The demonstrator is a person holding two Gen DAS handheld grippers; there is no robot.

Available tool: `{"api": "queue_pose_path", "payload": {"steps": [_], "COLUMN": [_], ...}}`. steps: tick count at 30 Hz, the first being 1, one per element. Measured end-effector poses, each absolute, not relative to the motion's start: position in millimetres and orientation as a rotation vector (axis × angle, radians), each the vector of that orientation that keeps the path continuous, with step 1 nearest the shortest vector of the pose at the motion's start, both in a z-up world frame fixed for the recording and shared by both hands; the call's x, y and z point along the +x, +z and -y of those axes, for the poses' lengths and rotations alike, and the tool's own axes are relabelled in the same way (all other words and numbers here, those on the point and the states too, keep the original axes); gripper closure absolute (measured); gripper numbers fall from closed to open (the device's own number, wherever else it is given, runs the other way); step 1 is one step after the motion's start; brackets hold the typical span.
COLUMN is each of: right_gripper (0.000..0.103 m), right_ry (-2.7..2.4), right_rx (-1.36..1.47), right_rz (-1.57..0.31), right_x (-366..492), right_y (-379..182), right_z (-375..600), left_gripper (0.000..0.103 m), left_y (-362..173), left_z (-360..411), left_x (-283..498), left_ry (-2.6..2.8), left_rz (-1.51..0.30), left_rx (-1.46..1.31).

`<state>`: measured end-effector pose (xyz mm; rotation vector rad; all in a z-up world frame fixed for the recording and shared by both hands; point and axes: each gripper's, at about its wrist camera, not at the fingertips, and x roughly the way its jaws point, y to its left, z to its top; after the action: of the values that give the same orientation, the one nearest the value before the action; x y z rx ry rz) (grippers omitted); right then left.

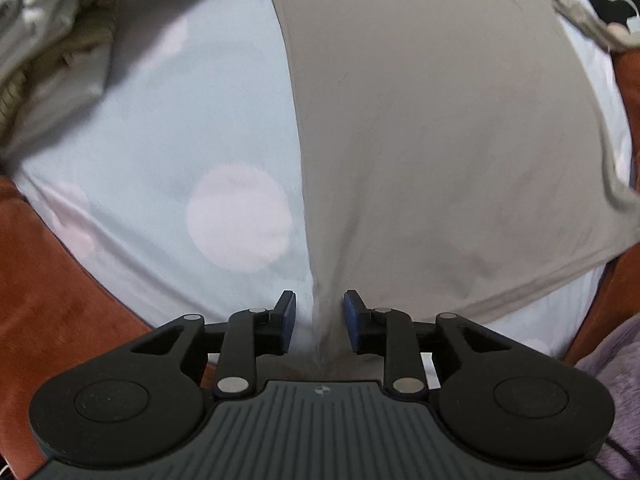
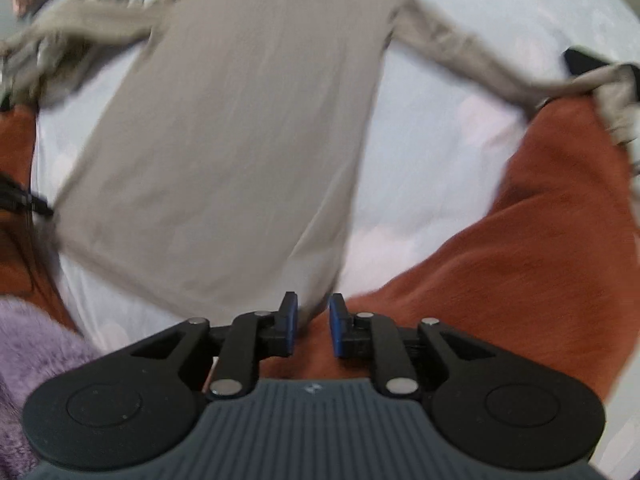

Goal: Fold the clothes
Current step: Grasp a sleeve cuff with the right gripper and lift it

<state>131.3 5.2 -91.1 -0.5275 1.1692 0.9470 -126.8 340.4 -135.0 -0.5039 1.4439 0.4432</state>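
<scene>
- The tan shirt (image 2: 224, 128) lies flat on the pale sheet (image 1: 160, 152), neck far away, bottom edge near.
- Left gripper (image 1: 319, 320) and right gripper (image 2: 312, 322) are part open, each around a bottom corner.
- Orange blanket (image 2: 540, 240) lies beside.

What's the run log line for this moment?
taupe long-sleeve shirt: flat on bedsheet | left hand-held gripper: open at hem corner | right hand-held gripper: open

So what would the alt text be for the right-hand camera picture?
A beige long-sleeved top lies spread flat on a pale blue sheet, sleeves out to both sides. The right gripper is open at the top's bottom corner, above an orange blanket.
</scene>
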Motion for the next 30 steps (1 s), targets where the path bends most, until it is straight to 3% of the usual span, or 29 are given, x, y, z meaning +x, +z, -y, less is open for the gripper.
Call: {"api": "queue_pose_path", "payload": {"steps": [4, 8, 13, 18, 24, 27, 30], "right_gripper": [0.082, 0.081, 0.070, 0.070, 0.070, 0.098, 0.098], "right_ry": [0.840, 0.653, 0.497, 0.424, 0.410, 0.432, 0.450], "right_rx": [-0.373, -0.078, 0.273, 0.534, 0.660, 0.695, 0.663], "right_rz": [-1.020, -1.009, -1.036, -1.094, -1.122, -1.130, -1.055], "right_x": [178.1, 251.8, 325.3, 367.8, 390.6, 396.8, 400.0], "right_y": [-50.7, -36.1, -55.7, -93.4, -126.3, -131.9, -113.6], "right_z": [20.7, 58.0, 99.2, 116.7, 114.7, 112.2, 112.2], "left_gripper": [0.069, 0.068, 0.068, 0.068, 0.068, 0.068, 0.068], "left_y": [-103.9, -81.7, -76.1, -81.2, -92.8, -98.1, -99.8], "left_z": [-349.6, -351.3, -350.7, -346.7, -346.1, -348.8, -349.1], "left_x": [-118.3, -98.7, -76.4, -50.8, -32.7, -26.7, -21.3], "left_ry": [0.474, 0.496, 0.487, 0.470, 0.468, 0.468, 0.460], "left_rz": [-1.344, -1.265, -1.214, -1.236, -1.269, -1.273, -1.267], "left_rx": [-0.452, -0.388, -0.384, -0.394, -0.398, -0.437, -0.453]}}
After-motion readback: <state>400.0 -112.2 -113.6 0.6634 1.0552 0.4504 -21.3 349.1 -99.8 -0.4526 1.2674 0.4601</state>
